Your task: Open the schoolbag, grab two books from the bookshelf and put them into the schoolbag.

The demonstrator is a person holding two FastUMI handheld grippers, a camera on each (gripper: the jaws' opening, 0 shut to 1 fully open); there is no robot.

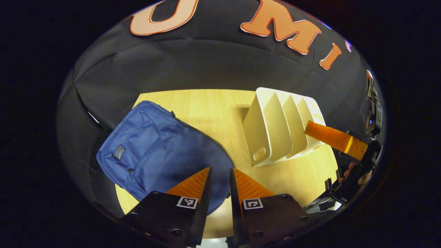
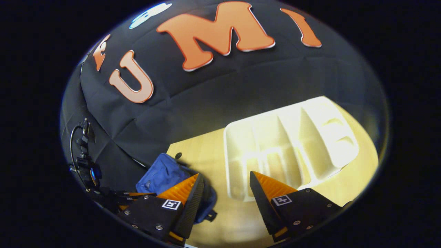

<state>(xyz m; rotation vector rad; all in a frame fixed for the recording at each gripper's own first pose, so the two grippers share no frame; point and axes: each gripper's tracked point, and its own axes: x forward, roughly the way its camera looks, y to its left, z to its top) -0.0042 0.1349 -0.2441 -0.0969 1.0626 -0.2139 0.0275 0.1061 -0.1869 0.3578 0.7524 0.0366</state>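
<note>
Fingers of the left gripper (image 1: 220,179) stand a narrow gap apart with nothing between them; they hang above the near edge of the blue schoolbag (image 1: 151,148). Fingers of the right gripper (image 2: 225,187) are spread wide, also empty, above the table near the front of the bookshelf (image 2: 293,144).

Schoolbag: lies flat on the left part of the wooden table (image 1: 213,106), its far left corner over the table edge. A small label patch shows on its front panel. Whether the zip is open or closed cannot be told from either view. In the right gripper view the bag sits to the left, partly behind the left finger.

Bookshelf: white, with slanted dividers forming several slots, standing on the right part of the table, apart from the bag. In both views the slots look bare; their far ends cannot be seen well.

In the left gripper view, the right gripper's orange finger reaches in from the right, against the bookshelf's right end; whether it touches cannot be told. A hand (image 1: 355,174) grips its black handle.
</note>
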